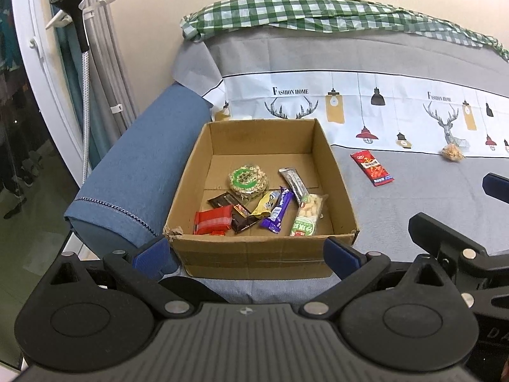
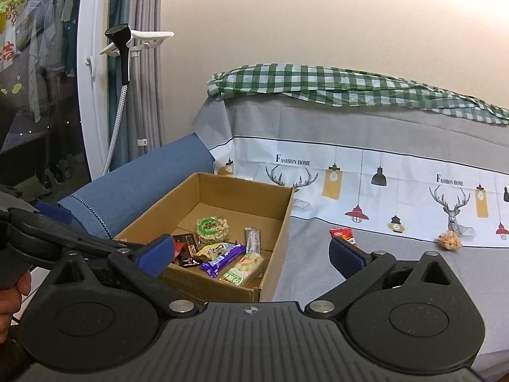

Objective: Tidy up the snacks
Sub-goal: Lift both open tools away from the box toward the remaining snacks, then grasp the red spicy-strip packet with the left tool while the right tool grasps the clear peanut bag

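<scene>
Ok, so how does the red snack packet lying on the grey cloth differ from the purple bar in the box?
The red snack packet lies alone on the grey cloth, outside the cardboard box; the purple bar sits inside, crowded against other snacks. The packet is flat and broad; the bar is narrower. Both are sealed wrappers, and no gripper holds either.

Box (image 1: 264,256) top open; far half seemingly bare.

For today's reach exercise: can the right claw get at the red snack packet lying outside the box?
Probably yes: the right claw is open, and the red snack packet lies uncovered on grey cloth right of the cardboard box.
</scene>
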`<move>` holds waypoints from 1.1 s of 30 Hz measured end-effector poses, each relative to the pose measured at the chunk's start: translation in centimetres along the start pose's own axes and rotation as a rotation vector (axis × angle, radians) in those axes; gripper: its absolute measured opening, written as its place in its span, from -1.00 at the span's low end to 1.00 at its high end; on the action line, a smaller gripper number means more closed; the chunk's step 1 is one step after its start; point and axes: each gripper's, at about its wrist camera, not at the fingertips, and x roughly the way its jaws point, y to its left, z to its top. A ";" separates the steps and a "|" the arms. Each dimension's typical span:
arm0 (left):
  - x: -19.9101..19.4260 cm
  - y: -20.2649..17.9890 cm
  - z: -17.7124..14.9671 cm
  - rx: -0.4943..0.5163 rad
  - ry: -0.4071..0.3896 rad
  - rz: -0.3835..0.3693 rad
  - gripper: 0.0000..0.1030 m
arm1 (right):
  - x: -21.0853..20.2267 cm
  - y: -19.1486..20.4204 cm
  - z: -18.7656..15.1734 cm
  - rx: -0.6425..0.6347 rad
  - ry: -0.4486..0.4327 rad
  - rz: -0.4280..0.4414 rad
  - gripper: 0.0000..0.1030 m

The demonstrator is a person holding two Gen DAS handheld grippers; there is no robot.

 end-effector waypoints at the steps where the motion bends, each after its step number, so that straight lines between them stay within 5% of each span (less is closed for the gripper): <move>1: 0.0 0.0 0.0 0.001 -0.001 0.000 0.99 | 0.0 -0.1 0.0 0.003 -0.001 0.000 0.98; 20: 1.3 -0.9 0.5 0.050 0.030 0.016 0.99 | 1.0 -0.7 -0.5 0.035 0.020 0.010 0.98; 33: 6.3 -7.3 4.4 0.162 0.113 -0.054 0.99 | 3.4 -6.5 -2.6 0.134 0.064 -0.073 0.98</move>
